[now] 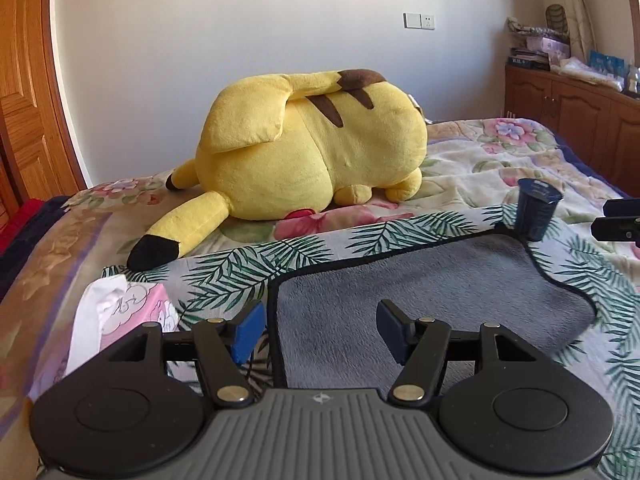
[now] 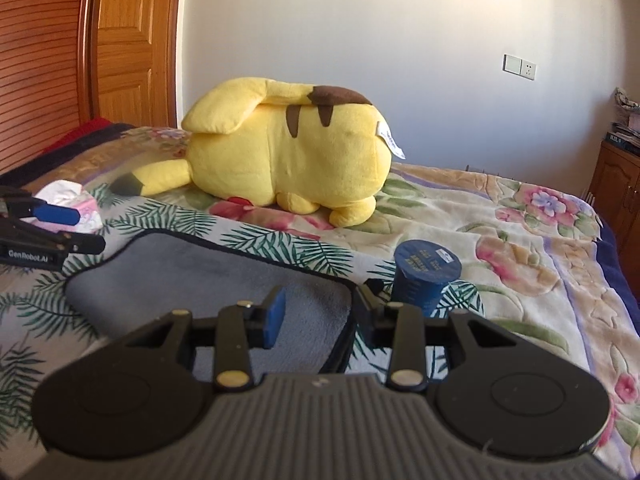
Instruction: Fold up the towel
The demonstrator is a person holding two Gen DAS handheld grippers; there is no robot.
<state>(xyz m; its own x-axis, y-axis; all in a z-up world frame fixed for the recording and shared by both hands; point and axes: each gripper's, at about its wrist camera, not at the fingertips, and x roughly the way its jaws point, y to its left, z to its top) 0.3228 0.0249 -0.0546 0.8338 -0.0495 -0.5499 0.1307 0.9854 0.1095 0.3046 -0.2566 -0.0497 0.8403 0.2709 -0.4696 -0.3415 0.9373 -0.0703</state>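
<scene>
**On the bed, both grippers poised at the towel's near corners**

Across the flowered bedspread [image 1: 500, 160] lies a palm-leaf printed cloth [image 1: 260, 264], and on top of it the grey plush towel with black piping [image 1: 420, 292], spread flat and not yet folded. From where I stand this looks like the very first step: lining up to take hold of the near edge.

At the towel's near left corner, the left gripper [image 1: 320, 330] stands wide open, its blue pad outside the piping and its other finger over the grey pile, holding nothing. At the near right corner the right gripper [image 2: 320, 314] is likewise spread open and empty, straddling the black edge.

Next, I judge, each must dip and close on its corner, then carry the edge toward the far side. A dark blue sealed cup [image 2: 424, 280] stands just beside the right gripper and could be knocked over. A pink tissue pack [image 1: 128, 312] sits by the left gripper; a yellow plush toy [image 1: 312, 140] lies beyond.
</scene>
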